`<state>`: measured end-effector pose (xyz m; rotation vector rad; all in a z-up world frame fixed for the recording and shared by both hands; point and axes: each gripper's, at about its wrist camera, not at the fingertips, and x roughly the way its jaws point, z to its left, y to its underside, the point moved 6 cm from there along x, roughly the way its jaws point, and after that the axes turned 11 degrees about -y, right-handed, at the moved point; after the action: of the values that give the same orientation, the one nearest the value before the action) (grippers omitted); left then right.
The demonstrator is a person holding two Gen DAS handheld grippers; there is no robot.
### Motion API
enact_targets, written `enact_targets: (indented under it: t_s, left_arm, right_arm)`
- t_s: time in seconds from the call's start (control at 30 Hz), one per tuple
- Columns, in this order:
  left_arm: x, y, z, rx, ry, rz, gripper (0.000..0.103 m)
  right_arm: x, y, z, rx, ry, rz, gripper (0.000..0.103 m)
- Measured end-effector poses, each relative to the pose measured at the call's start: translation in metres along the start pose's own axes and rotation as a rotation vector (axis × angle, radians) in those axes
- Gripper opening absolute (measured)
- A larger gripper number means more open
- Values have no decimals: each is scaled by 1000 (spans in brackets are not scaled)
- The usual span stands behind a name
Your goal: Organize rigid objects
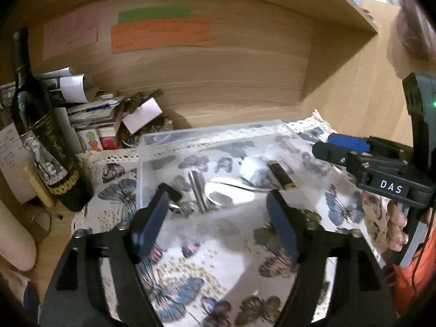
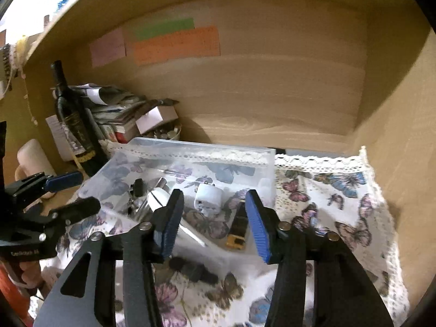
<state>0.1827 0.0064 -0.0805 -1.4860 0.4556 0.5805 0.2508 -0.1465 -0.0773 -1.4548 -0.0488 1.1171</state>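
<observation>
Both grippers hover over a clear plastic bin (image 2: 207, 147) on the butterfly cloth (image 2: 335, 204), pointing toward the shelf's back wall. Left gripper (image 1: 218, 212): jaws spread wide, empty, held above the bin's near edge. Right gripper (image 2: 214, 223): jaws likewise wide, nothing between them. Inside the bin lie a white adapter (image 2: 208, 199), a black-and-yellow lighter (image 2: 237, 229) at its 5 o'clock, and metal spoons (image 1: 229, 194). Dark bottle (image 1: 41, 136) stands upright at the bin's 9 o'clock.
</observation>
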Motion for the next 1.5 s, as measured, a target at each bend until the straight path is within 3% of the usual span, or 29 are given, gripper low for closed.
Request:
enact_targets:
  t_s: [0.17, 0.57, 0.63, 0.77, 0.83, 0.97, 1.03, 1.1, 1.33, 1.5]
  left_arm:
    - [-15, 20, -19, 1, 24, 32, 93]
    - [-18, 80, -78, 52, 83, 136, 93]
    - [-15, 87, -84, 47, 107, 160, 76]
    - [-9, 101, -96, 47, 161, 209, 59]
    - [-6, 107, -99, 63, 168, 218, 38]
    - [-8, 115, -94, 66, 170, 205, 17]
    - [-9, 115, -86, 48, 172, 203, 16]
    - [-9, 114, -73, 26, 154, 200, 8]
    - [-16, 109, -20, -72, 96, 167, 8]
    - [-21, 104, 3, -104, 77, 141, 8]
  right_arm:
    - [-29, 15, -1, 0, 41, -30, 67]
    - [-61, 60, -11, 58, 81, -6, 74]
    - [-58, 68, -12, 70, 85, 12, 75]
    - [-50, 80, -12, 79, 85, 44, 75]
    - [-45, 83, -10, 86, 74, 57, 75]
    - [-30, 84, -3, 84, 56, 81, 75]
    - [-20, 82, 2, 76, 51, 91, 75]
    - [-8, 80, 8, 63, 40, 108, 75]
    - [34, 76, 16, 64, 18, 194, 75]
    - [59, 81, 11, 100, 49, 245, 74]
